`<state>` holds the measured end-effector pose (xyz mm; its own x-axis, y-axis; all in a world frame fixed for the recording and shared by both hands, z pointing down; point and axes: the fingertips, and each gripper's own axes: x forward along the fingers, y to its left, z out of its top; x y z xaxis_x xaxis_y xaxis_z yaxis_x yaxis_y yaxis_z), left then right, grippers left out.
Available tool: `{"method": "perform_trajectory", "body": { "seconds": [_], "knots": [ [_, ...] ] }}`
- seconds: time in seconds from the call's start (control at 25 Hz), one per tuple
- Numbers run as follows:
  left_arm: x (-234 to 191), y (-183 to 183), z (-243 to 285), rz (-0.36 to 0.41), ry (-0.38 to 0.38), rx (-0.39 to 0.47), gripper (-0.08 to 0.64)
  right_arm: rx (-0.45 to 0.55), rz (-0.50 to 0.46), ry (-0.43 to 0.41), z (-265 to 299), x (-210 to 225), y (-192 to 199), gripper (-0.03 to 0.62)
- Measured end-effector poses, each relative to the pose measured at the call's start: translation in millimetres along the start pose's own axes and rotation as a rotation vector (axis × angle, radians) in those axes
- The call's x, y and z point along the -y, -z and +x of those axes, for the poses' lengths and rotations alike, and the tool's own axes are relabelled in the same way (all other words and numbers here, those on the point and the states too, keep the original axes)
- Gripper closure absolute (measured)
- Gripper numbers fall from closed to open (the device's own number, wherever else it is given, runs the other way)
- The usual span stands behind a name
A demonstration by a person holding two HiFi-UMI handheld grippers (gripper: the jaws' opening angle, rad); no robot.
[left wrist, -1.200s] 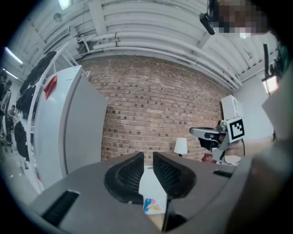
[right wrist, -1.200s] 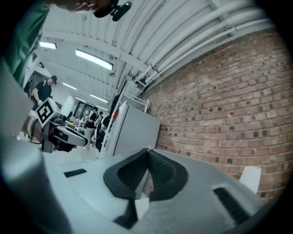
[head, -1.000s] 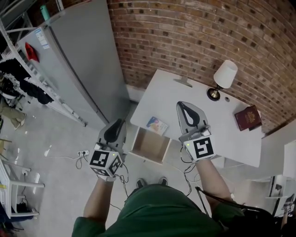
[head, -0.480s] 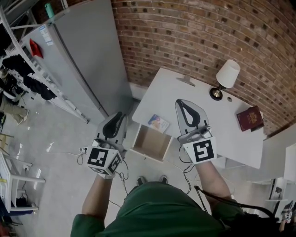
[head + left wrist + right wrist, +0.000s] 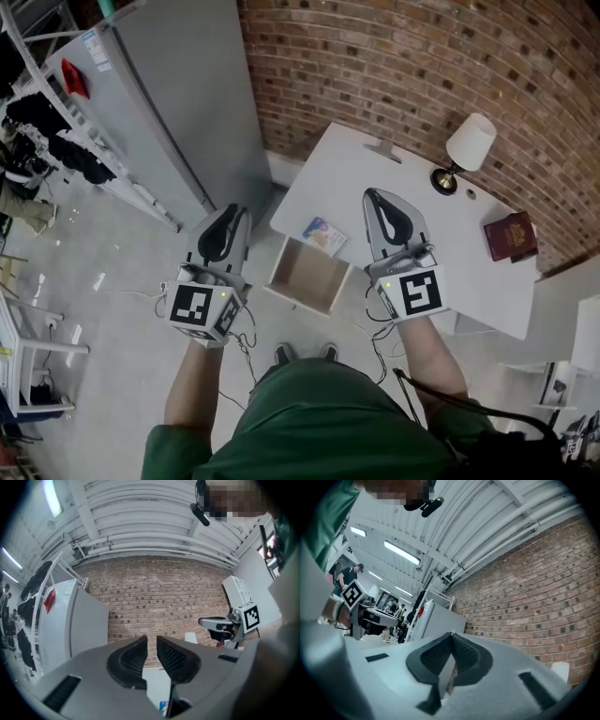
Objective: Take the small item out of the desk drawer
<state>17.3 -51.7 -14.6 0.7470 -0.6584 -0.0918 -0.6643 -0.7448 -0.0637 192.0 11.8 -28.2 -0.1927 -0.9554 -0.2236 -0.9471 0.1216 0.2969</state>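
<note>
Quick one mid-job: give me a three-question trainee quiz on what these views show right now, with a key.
1. True or false: the drawer stands open.
2. Which gripper has its jaws pressed together? A) left gripper B) right gripper
3. Fill in: the small colourful item lies on the ___, not in the drawer.
Key: 1 true; 2 B; 3 desk.

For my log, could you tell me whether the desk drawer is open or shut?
Open: the drawer juts out from the desk, its bare inside showing.
</note>
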Motion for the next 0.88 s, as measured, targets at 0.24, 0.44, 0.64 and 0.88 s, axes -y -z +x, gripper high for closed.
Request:
{"method": "perform_trajectory", "body": {
  "seconds": [0.24, 0.44, 0.64, 0.88],
  "knots": [
    [-2.6, 6.2, 0.2, -0.007, -0.004, -0.011, 0.503, -0.016, 0.003, -0.006, 0.8, -0.8, 6.3, 0.591],
    [-2.0, 8.5, 2.8, -0.012, -0.004, -0.018, 0.503, -0.027, 0.006, -0.012, -0.2, -0.5, 10.8, 0.591],
    [3.1, 11.3, 8.2, -0.008, 0.009, -0.020, 0.503, -0.033, 0.018, -0.017, -0.2, 2.9, 16.4, 0.591],
    [7.7, 15.8, 16.8, -0.007, 0.009, -0.030, 0.503, -0.032, 0.023, -0.016, -0.1, 12.1, 22.1, 0.591]
  ]
}}
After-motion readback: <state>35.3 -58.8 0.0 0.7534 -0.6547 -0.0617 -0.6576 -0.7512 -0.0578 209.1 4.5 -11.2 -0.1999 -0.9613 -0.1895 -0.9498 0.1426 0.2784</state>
